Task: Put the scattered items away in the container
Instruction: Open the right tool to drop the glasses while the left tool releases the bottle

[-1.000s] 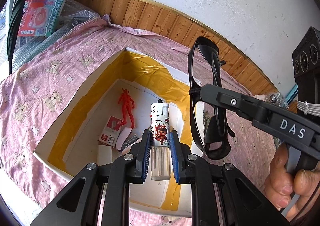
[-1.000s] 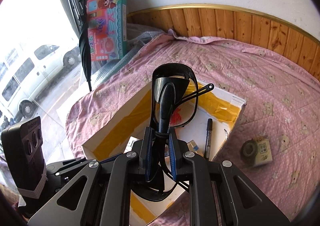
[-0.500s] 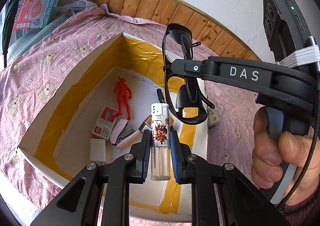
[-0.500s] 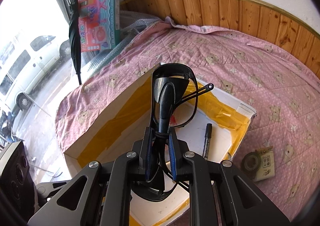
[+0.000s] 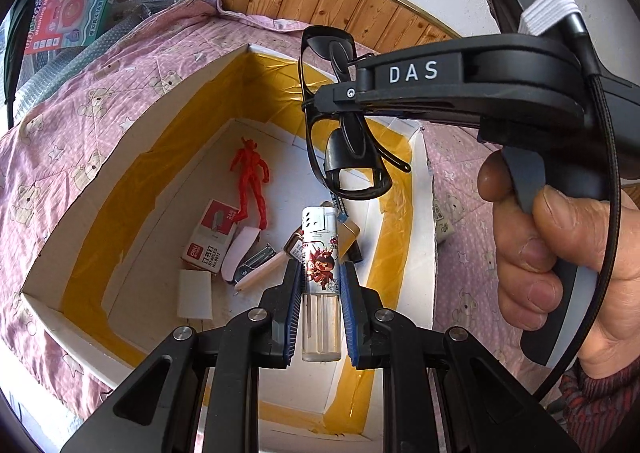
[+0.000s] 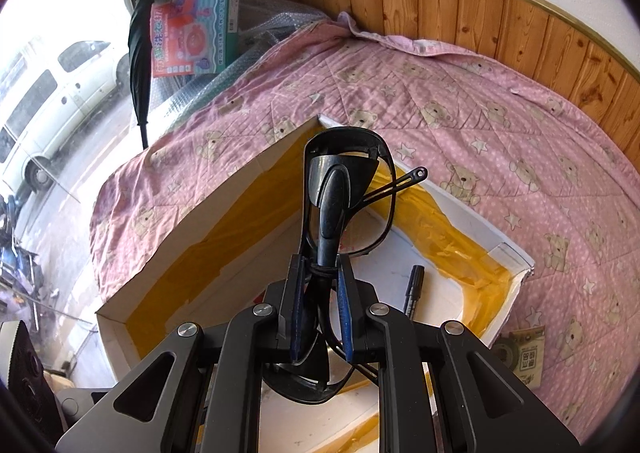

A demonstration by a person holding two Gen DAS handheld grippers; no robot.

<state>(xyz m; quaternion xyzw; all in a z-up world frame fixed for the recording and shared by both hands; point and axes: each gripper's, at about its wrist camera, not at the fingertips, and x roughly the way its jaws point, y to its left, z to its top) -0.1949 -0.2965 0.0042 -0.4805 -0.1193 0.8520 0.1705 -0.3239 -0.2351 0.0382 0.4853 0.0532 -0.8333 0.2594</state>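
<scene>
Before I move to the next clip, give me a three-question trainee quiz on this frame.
1. What do the left tongs hold?
2. True or false: the glasses already lie on the floor of the box.
3. Which lies outside the box, on the pink quilt? A) red figure B) tape roll C) black marker

Key
1. A lighter.
2. False; the right tongs grip them above the box.
3. B

We log the setting as a home bedroom: pink teddy-bear quilt [image 6: 460,101] over a bed, wood-panelled wainscot [image 6: 500,9], boxed toy [image 6: 196,5] against the window, white van [image 6: 48,105] parked outside.
</scene>
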